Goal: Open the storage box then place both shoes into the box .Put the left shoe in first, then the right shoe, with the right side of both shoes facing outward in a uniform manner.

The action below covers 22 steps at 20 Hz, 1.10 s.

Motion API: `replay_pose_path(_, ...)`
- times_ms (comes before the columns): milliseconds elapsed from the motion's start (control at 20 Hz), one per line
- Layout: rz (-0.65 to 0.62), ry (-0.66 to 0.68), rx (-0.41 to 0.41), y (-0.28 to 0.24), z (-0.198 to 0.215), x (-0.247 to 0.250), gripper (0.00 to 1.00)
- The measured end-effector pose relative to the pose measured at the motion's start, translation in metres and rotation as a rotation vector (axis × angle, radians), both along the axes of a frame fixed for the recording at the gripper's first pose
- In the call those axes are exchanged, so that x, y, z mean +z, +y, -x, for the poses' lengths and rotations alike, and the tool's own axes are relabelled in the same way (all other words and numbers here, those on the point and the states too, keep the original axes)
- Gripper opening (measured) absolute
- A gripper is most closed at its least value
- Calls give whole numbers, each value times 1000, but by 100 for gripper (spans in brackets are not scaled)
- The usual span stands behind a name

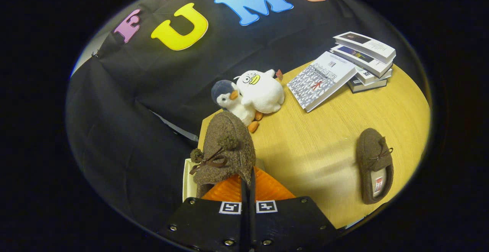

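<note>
Tongs (247,185) are pinched nearly closed on the heel rim of one brown slipper (225,151), which hangs toe pointing away from the fingers, long axis in line with them, above the storage box (188,179). Beyond sit two plush birds (252,93) and books (344,68). The other slipper (375,165) lies on the wooden table (317,145) well to the right, toe pointing away.

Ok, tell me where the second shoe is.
In the gripper view, the loose shoe lies on the table, off to the right of the jaws, nearer than the books.
</note>
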<state>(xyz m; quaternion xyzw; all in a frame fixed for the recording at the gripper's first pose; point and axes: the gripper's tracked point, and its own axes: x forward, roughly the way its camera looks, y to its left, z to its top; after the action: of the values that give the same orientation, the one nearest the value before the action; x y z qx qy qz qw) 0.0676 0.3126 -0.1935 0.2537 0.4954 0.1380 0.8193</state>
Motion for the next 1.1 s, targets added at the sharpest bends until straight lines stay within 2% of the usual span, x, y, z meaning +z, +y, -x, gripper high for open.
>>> replay_pose_path(550,-4,8,89,94,27,-14,0)
replay_pose_path(1100,20,41,108,148,51,-55,0)
